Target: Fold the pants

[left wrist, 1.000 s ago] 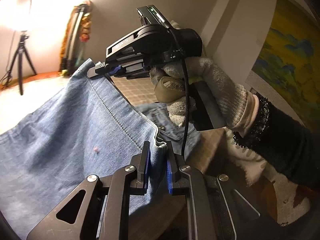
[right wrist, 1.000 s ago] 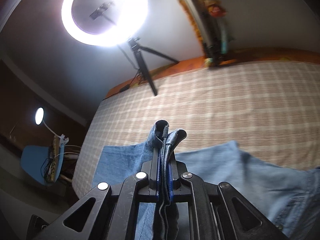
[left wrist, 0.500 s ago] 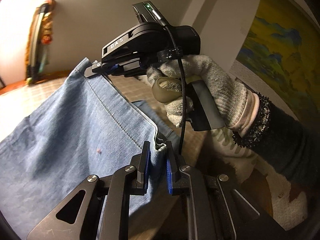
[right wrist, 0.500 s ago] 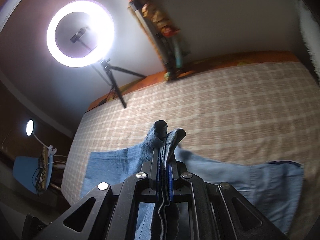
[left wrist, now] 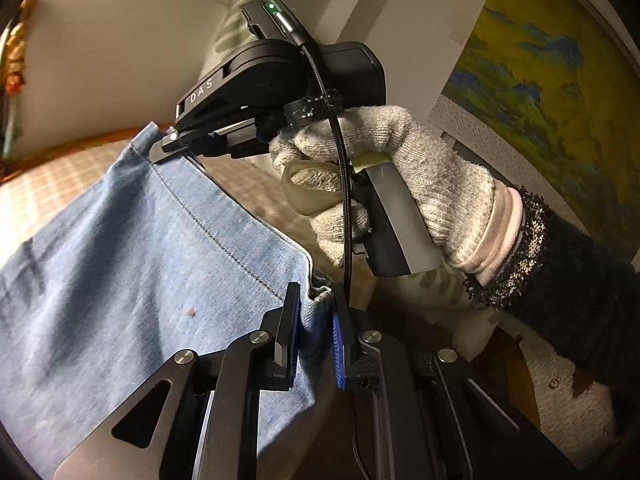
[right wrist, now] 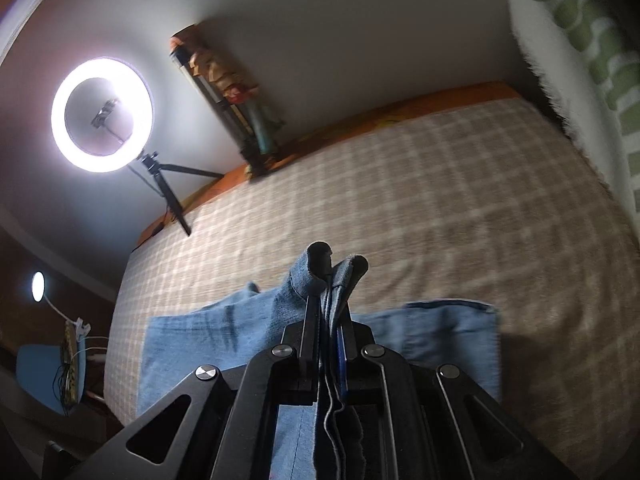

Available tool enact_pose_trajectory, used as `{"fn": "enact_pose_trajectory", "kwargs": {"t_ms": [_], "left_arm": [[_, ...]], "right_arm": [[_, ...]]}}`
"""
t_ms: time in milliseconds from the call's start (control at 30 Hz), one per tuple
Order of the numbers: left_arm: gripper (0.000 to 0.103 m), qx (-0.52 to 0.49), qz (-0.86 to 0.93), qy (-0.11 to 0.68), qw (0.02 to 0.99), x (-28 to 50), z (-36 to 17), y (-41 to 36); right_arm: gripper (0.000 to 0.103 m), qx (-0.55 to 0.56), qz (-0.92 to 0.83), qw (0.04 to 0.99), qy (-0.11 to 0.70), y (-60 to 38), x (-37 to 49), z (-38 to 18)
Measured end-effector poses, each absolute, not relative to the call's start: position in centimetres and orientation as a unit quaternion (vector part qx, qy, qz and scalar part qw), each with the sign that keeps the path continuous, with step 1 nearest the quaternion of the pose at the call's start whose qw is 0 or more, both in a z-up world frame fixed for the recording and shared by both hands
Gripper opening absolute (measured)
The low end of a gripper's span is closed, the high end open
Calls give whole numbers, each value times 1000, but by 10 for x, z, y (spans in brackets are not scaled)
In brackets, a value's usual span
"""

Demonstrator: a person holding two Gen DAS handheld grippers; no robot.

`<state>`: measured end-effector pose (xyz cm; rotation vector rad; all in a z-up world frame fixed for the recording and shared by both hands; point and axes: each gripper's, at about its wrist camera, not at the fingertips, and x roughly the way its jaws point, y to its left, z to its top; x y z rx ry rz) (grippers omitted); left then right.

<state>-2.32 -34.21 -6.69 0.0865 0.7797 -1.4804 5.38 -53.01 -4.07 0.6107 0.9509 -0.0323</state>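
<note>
bed (right wrist: 420,208): checked cover fills the middle and right of the right wrist view; it is the surface the fold will be laid on
pants (left wrist: 132,248): light blue denim, lower left of the left wrist view, lifted off the bed with a stitched edge stretched tight between the two grippers; in the right wrist view the rest lies spread flat on the cover at bottom centre. Held up by two corners this way, I judge, so the upper part can be carried over the part lying flat
right hand (left wrist: 400,184): knit glove, centre right of the left wrist view, wrapped round the gripper handle with a finger on the trigger
left gripper (left wrist: 314,312): bottom centre; fingers narrow, a bunched corner of denim sitting between the blue pads. A small gap shows beside the right pad, so the hold looks light
right gripper (right wrist: 328,316): bottom centre of its own view; fingers pressed tight on a doubled hem that pokes up past the tips
left wrist view only: the taut edge, the glove, a painting (left wrist: 552,80) at upper right
right wrist view only: the flat part of the pants, a ring light (right wrist: 102,114) on a tripod at upper left, a rolled bundle (right wrist: 228,92) leaning on the wall, a fringed blanket (right wrist: 580,32) at upper right
</note>
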Motion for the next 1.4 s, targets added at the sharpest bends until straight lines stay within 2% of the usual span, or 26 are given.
{"fn": "enact_pose_trajectory", "kwargs": {"t_ms": [333,567,633,667,700,1067,1133,1400], "left_arm": [[12,64,-642,379,664,-19,-89,-363],[21,79,-627,396,666,-26,-88,-345],[21,77,-619,397,673,-25,-84,-330],[21,77,-617,396,675,-25,-82,-323],[21,77,-615,395,678,-25,-79,-316],[28,95,-511,352,779,-4,-42,-199],[36,92,-478,361,796,6,-44,-177],[36,78,-361,396,841,30,-77,-96]], "right_arm": [[4,294,-36,828,476,-551,54,-89],[7,276,-48,825,490,-550,60,-107],[17,265,-61,828,491,-549,60,-105],[28,255,-76,829,491,-549,59,-102],[34,250,-81,831,491,-549,59,-100],[39,197,-74,878,431,-498,57,-37],[39,184,-57,887,419,-477,61,-27],[39,128,63,897,418,-360,98,-13]]}}
